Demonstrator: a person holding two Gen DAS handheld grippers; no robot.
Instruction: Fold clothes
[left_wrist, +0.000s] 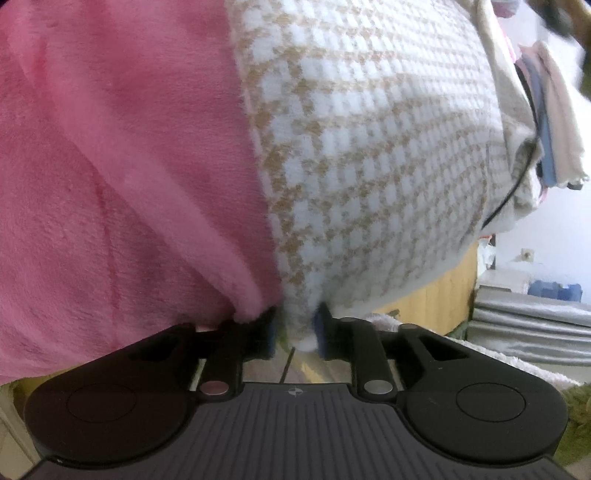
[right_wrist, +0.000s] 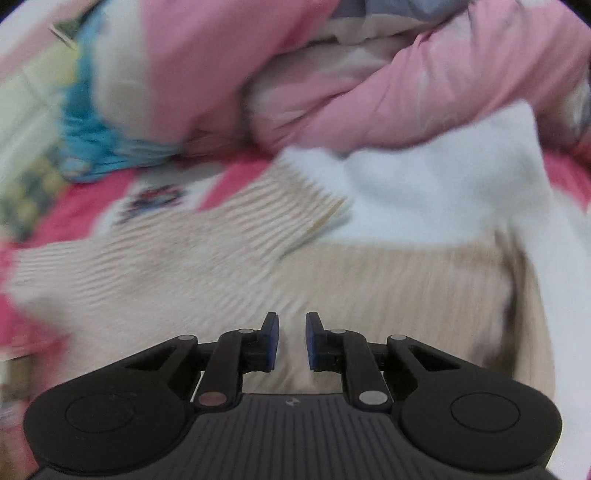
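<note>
the left gripper (left_wrist: 297, 328) sits at the bottom middle of its view with its blue pads narrowly apart and a fold of the checked beige-and-white knit (left_wrist: 369, 155) bunched between them, so it is pinching that cloth by its lower edge. the knit swells up from the jaws and fills the centre and upper right of the frame. pressed against its left side hangs a pink fleece garment (left_wrist: 122, 166), which covers the whole left half and drapes over the left finger. at the right edge, beyond the knit, a small stack of folded clothes (left_wrist: 550, 122) shows pale and blue layers, and below it a strip of yellow wooden surface (left_wrist: 443, 295) runs down toward the jaws. the right gripper (right_wrist: 291, 341) stands at the bottom middle of its own badly blurred view, jaws slightly parted with nothing between them, poised above a ribbed cream sweater (right_wrist: 221, 251) that spreads across the middle. a white garment (right_wrist: 443, 192) lies over the sweater's upper right part. behind them, across the top of the frame, is a heap of pink cloth (right_wrist: 443, 92), with something turquoise (right_wrist: 85, 129) at the upper left.
</note>
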